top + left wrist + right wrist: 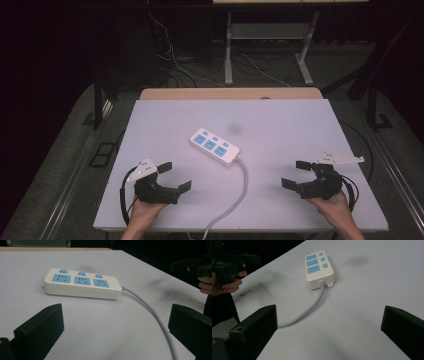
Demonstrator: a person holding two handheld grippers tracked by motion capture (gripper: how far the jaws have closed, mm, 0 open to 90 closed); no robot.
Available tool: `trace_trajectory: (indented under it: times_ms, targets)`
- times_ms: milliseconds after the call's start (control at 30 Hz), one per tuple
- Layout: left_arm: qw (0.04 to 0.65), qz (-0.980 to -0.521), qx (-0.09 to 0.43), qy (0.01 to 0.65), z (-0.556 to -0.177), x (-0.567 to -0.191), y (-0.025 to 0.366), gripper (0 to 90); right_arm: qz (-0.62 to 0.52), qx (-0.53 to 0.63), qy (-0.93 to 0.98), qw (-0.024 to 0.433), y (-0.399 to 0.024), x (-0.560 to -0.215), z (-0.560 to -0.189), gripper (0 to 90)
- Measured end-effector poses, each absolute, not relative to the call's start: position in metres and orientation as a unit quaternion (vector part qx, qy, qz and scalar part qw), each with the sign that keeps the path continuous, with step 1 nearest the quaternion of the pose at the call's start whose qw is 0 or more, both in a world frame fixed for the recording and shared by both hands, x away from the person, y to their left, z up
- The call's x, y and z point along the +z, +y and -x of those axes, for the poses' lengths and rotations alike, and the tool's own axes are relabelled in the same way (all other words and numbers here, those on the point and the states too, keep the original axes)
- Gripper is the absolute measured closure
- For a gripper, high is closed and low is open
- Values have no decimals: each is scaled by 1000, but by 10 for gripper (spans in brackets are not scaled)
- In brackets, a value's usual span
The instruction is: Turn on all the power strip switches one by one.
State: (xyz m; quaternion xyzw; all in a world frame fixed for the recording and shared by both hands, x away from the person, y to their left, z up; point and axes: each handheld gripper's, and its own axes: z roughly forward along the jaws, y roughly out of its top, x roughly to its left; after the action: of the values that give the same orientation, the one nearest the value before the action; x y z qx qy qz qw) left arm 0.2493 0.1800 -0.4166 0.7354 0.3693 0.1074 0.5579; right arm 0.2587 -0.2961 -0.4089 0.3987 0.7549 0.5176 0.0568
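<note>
A white power strip with three blue sockets and three blue switches lies flat in the middle of the white table. Its grey cable runs toward the front edge. My left gripper rests at the front left, jaws wide open and empty, facing the strip. At the front right my right gripper is also open with nothing between its jaws, pointing at the strip and its cable.
The table board overhangs a wooden desk edge at the back. Beyond it stand a metal table frame and loose cables on the floor. Dark smudges mark the board near the strip.
</note>
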Motion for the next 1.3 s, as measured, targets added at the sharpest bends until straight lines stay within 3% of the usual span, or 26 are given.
trace_trajectory:
  times_ms: [1300]
  targets:
    - [537, -766, 81, 344, -249, -397, 169, 0, -404, 493, 769, 40, -301, -413, -251, 5]
